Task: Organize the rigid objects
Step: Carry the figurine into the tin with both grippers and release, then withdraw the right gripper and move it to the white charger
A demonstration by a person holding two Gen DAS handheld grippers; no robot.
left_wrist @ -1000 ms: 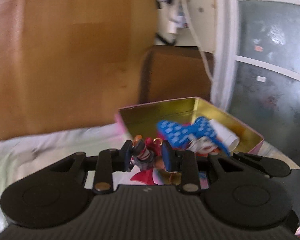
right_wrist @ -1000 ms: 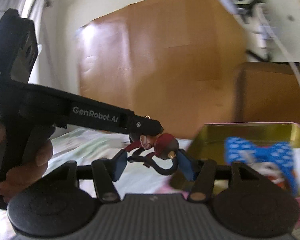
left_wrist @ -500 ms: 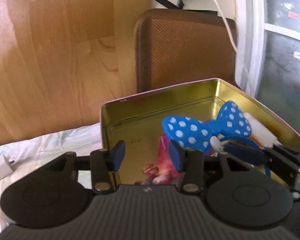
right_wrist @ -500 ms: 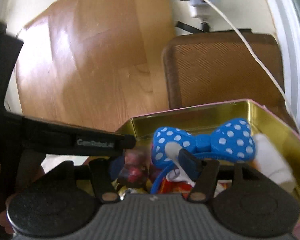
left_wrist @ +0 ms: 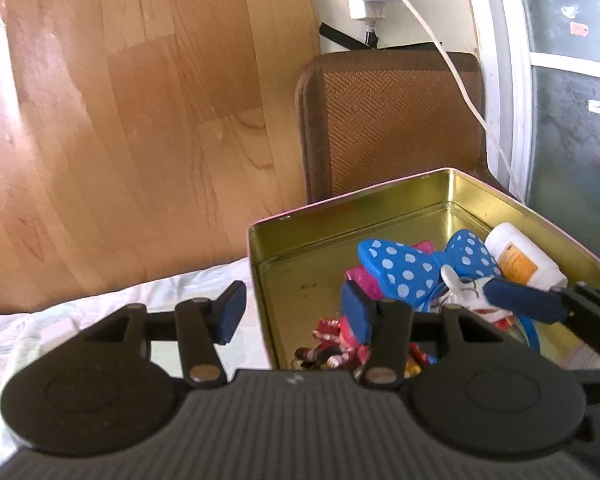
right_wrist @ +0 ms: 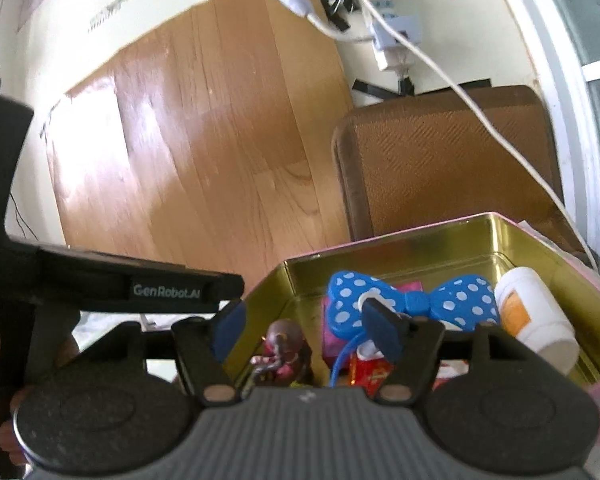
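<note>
- Gold-lined tin (left_wrist: 380, 208), pink outside, sat on white bedding (left_wrist: 100, 312) by a brown woven chair back (left_wrist: 392, 120).
- Inside: blue polka-dot bow (right_wrist: 412, 300), white bottle with orange label (left_wrist: 524, 260), small red-dressed figure (right_wrist: 282, 350), red wrappers (left_wrist: 332, 344).
- Left tongs (left_wrist: 292, 314) spread, nothing pinched, straddling the tin's near-left wall.
- Right tongs (right_wrist: 306, 330) spread and opening, over the figure, pads clear of it.
- White cable (right_wrist: 500, 128) hung from wall plug behind.
</note>
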